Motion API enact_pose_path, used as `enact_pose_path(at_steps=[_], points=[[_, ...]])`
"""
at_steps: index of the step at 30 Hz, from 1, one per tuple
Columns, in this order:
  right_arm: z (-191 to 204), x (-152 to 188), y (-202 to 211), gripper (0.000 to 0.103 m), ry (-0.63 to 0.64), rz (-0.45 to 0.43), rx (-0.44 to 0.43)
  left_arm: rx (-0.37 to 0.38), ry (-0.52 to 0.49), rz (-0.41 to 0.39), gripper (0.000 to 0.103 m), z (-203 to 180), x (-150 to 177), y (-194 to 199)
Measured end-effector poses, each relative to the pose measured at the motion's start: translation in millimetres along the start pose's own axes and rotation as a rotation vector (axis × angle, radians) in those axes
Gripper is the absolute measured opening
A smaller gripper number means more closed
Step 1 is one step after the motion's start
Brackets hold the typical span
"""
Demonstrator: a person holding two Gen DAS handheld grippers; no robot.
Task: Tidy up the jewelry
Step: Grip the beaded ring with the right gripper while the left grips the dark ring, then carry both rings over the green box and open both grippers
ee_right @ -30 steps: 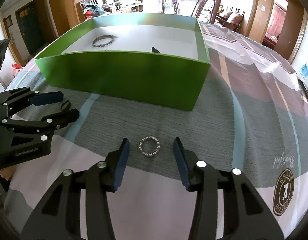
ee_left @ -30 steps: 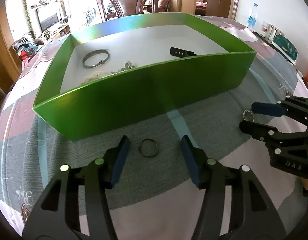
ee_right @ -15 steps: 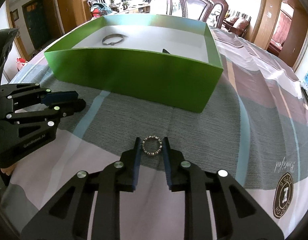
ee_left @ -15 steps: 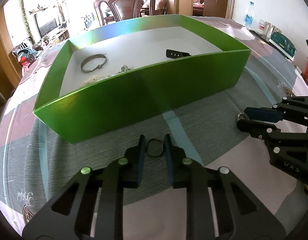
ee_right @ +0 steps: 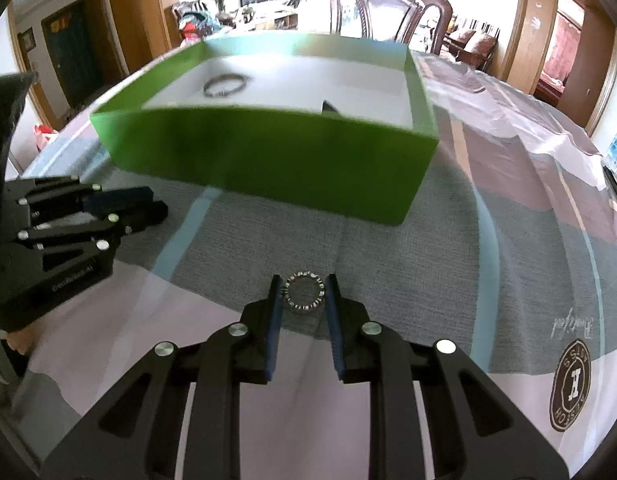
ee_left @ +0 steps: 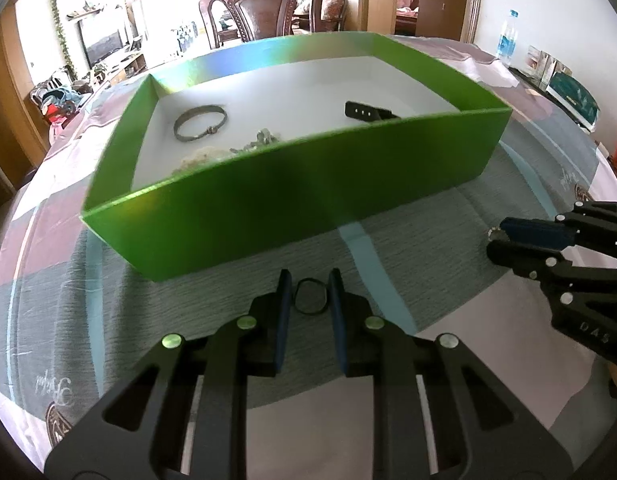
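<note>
1. My left tool [ee_left: 309, 294] is clamped on a thin dark ring [ee_left: 309, 295], low in the middle of the left view; the ring stands between the blue pads, touching both.
2. My right tool [ee_right: 303, 295] is clamped on a beaded ring [ee_right: 303, 292], low centre of the right view, its outer rim against both pads.
3. The green box [ee_left: 292, 184] fills the middle of both views on the table [ee_right: 488, 240]; a bangle [ee_left: 199, 122] lies in its upper left, a black strap [ee_left: 366, 111] to the right.
4. I judge both rings light, stiff and smooth, so prone to slip or twist. Holding them across the outer rim, squarely on the pads, seems safest.
5. Next, I would carry each over the near wall.
</note>
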State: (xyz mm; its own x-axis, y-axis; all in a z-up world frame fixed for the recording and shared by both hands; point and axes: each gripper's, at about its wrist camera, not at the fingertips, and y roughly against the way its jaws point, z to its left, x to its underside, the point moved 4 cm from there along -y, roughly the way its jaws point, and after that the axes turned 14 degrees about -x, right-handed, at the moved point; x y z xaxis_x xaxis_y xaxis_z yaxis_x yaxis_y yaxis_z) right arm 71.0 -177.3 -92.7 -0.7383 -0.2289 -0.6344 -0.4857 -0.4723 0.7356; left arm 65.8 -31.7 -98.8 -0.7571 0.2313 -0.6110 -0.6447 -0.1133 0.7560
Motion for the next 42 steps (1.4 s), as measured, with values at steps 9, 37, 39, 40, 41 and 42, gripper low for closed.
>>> enact_pose_path(at_steps=[9,37,39,40,41,42], points=[[2.9,-47.9,38.9,0.022,-0.014,-0.068,-0.001,-0.032,0.035,-0.168,0.019,29.0,-45.7,73.6],[-28.5,-91.1,34.6,0.082,-0.117,-0.165,0.000,-0.096,0.245,-0.108,0.078,76.7,-89.0,17.2],[-18.0,-82.9,55.0,0.089,-0.076,-0.205,0.041,-0.137,0.220,-0.154,0.087,71.6,-79.6,38.5],[-14.9,-79.8,62.4,0.094,-0.066,-0.227,0.060,-0.154,0.217,-0.179,0.089,69.1,-74.1,48.8],[-9.6,-74.2,72.5,0.099,-0.053,-0.262,0.089,-0.160,0.217,-0.195,0.094,67.3,-70.2,56.5],[-6.3,-69.9,77.6,0.100,-0.045,-0.279,0.114,-0.163,0.215,-0.216,0.098,64.1,-64.1,65.9]])
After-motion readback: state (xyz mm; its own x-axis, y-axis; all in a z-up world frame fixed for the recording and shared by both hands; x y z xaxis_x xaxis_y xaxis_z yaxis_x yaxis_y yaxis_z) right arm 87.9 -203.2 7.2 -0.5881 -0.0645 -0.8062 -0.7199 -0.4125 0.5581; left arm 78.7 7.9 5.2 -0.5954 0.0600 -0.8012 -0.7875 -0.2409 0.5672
